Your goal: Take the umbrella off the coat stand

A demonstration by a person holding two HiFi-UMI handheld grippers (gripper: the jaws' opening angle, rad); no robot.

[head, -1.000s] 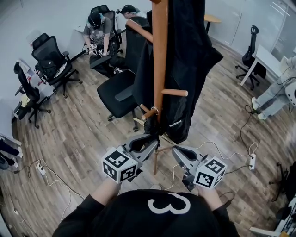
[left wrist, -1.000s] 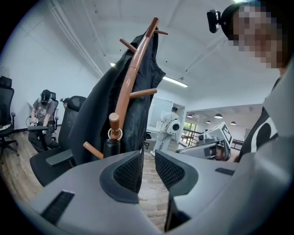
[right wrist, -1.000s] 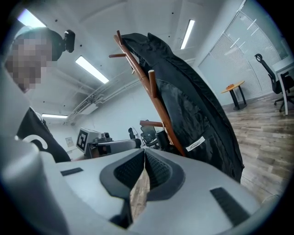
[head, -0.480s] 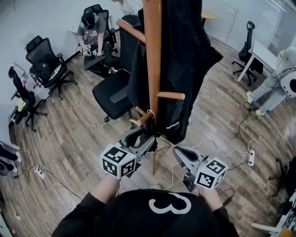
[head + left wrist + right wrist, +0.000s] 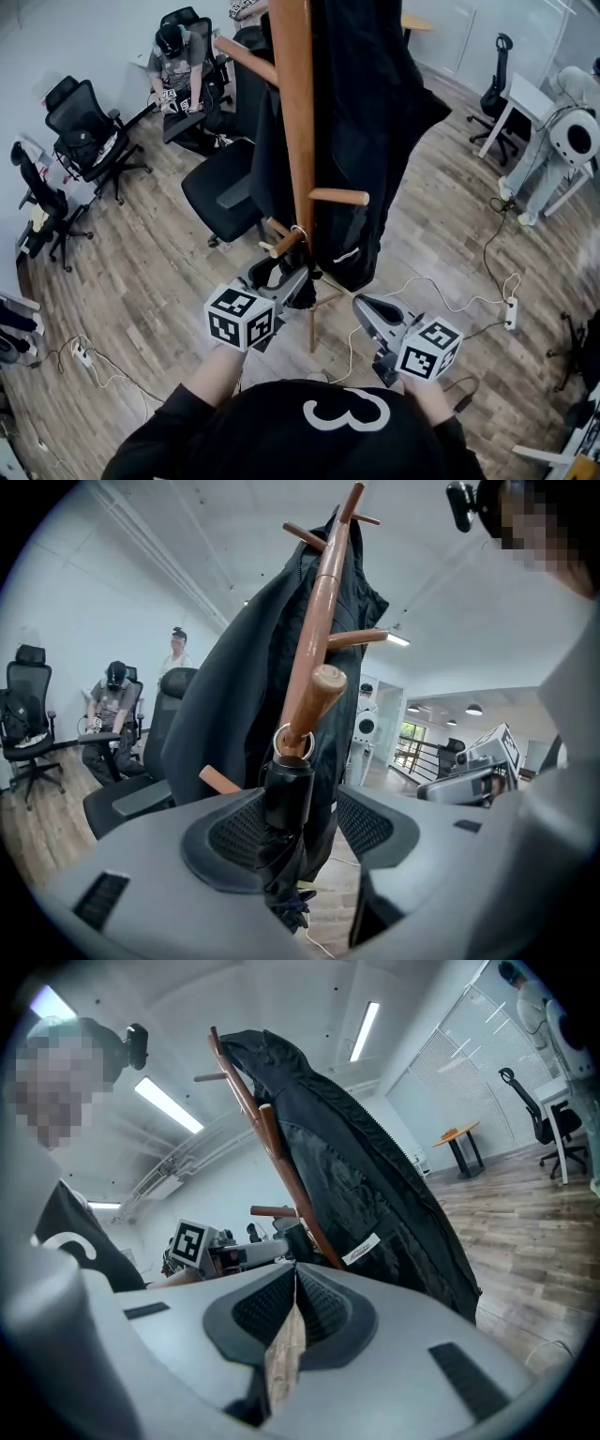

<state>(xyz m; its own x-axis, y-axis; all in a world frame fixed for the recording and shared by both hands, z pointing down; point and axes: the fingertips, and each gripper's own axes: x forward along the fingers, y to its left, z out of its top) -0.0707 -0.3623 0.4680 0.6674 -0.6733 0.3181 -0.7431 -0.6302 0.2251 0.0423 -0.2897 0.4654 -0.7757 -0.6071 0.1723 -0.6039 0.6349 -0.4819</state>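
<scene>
Umbrella [image 5: 284, 832], a black folded compact one hung by its metal ring [image 5: 293, 744] on a brown wooden peg [image 5: 312, 700], looks light, and its rigid handle [image 5: 286, 791] (the fabric below is floppy) seems the best hold, standing untouched between the wide, just-opened jaws of the left hand-held gripper [image 5: 300, 827].

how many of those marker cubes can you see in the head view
2: one marker cube on the left gripper, another on the right gripper. None seems hidden.
</scene>
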